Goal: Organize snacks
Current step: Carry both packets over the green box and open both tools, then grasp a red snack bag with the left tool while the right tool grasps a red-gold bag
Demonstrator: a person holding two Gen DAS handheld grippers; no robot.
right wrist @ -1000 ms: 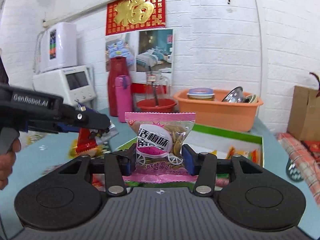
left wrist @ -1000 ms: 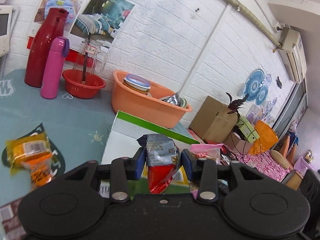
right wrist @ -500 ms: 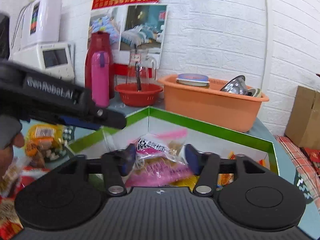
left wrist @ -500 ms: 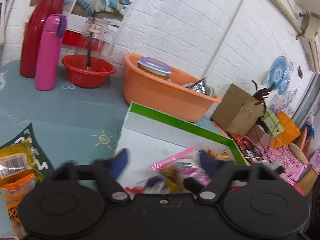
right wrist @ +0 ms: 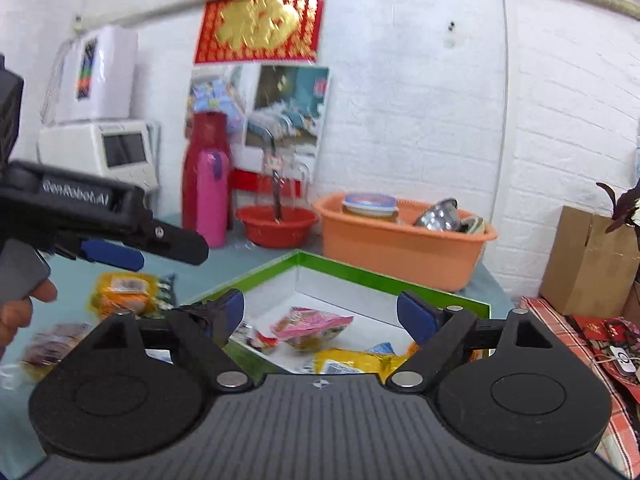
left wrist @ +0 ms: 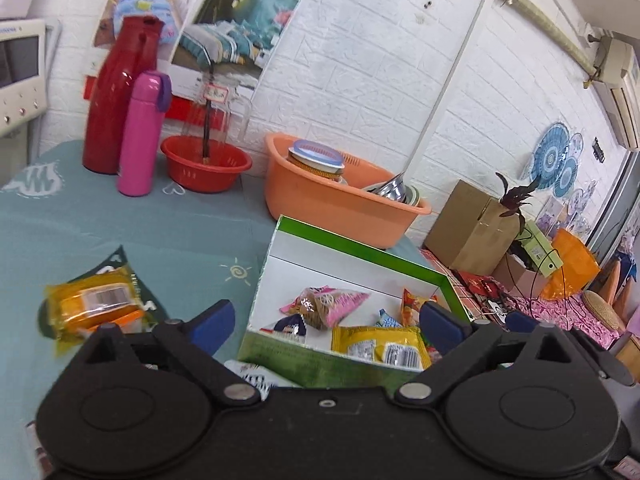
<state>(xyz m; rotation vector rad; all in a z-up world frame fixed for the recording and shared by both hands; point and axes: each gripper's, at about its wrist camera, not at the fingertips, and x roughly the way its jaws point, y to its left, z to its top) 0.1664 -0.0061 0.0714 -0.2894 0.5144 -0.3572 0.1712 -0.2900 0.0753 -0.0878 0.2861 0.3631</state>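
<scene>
The box [left wrist: 360, 252] has a bright green rim and white walls inside. In it lie a pink snack packet [left wrist: 328, 304] and a yellow one [left wrist: 380, 346]. The surface [left wrist: 120, 220] wears a soft blue-green cloth with a little white sun drawn on it. On it sit an orange tub [left wrist: 320, 204], a red bowl [left wrist: 204, 164], a pink bottle [left wrist: 142, 136] with a purple cap, and a tall dark red flask [left wrist: 116, 92]. The tongs [left wrist: 324, 320] are black with blue pads.

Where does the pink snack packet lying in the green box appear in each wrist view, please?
Left wrist: the pink packet lies low and central, inside the green box, between the open left gripper's fingers.
Right wrist: the pink packet lies low and central, between the open right gripper's fingers.
Shared landmark: the orange tub behind the box.
</scene>
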